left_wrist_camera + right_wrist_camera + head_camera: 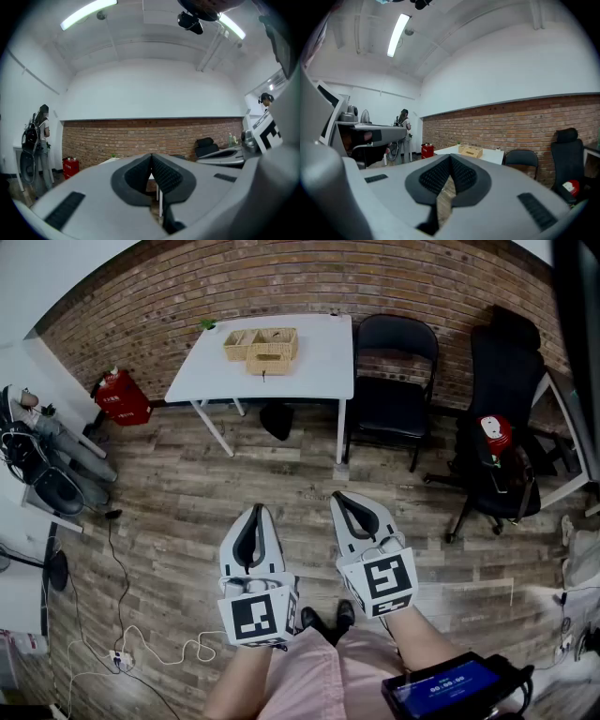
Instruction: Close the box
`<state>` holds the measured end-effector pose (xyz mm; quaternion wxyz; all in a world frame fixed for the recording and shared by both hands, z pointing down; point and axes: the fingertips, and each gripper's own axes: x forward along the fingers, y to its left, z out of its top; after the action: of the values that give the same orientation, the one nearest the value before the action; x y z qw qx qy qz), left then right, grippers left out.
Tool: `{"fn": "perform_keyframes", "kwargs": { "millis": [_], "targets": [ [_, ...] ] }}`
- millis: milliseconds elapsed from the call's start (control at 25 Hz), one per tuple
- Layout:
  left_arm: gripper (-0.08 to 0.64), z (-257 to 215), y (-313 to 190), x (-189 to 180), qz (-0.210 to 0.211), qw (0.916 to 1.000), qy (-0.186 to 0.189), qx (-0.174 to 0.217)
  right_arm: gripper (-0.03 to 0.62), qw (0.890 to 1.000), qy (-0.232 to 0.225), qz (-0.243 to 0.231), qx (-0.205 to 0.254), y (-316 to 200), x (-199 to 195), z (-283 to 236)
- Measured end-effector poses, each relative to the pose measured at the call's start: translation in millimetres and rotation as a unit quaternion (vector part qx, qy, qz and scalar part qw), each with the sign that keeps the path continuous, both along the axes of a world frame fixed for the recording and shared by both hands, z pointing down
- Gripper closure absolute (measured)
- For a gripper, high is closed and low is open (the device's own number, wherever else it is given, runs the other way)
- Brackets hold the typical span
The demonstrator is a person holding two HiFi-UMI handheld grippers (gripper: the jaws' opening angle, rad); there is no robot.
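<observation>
A brick wall (pixel 281 287) backs a wood floor (pixel 169 502). The white bench (pixel 314 362) stands against the wall and carries the wooden box (pixel 261 345) near its far edge. The left claw (pixel 253 510) and right claw (pixel 339 495) are both closed and empty, over the floor, well apart from the bench.

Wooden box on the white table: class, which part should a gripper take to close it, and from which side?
On the wooden box, probably the free edge of the piece jutting toward the person, seemingly the open lid, approached from the near side of the white table. It looks too small to confirm a hinge. Left gripper and right gripper are shut, empty.
</observation>
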<state>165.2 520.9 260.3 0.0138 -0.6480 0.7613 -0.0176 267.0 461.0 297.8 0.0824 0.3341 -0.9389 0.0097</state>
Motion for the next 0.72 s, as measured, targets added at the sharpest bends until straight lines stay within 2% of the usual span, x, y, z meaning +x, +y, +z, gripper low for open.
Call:
{"fn": "perform_keyframes", "kwargs": {
  "millis": [360,720],
  "targets": [
    [0.549,-0.9,-1.6,-1.9,-0.002,1.0000,0.001,0.000,0.594,1.000,0.003,-0.006,-0.004,0.3,-2.7,0.7],
    [0.549,4.5,-8.6,13.2,-0.015,0.9999,-0.002,-0.001,0.594,1.000,0.003,-0.022,-0.008,-12.4,9.4,9.5]
  ]
}}
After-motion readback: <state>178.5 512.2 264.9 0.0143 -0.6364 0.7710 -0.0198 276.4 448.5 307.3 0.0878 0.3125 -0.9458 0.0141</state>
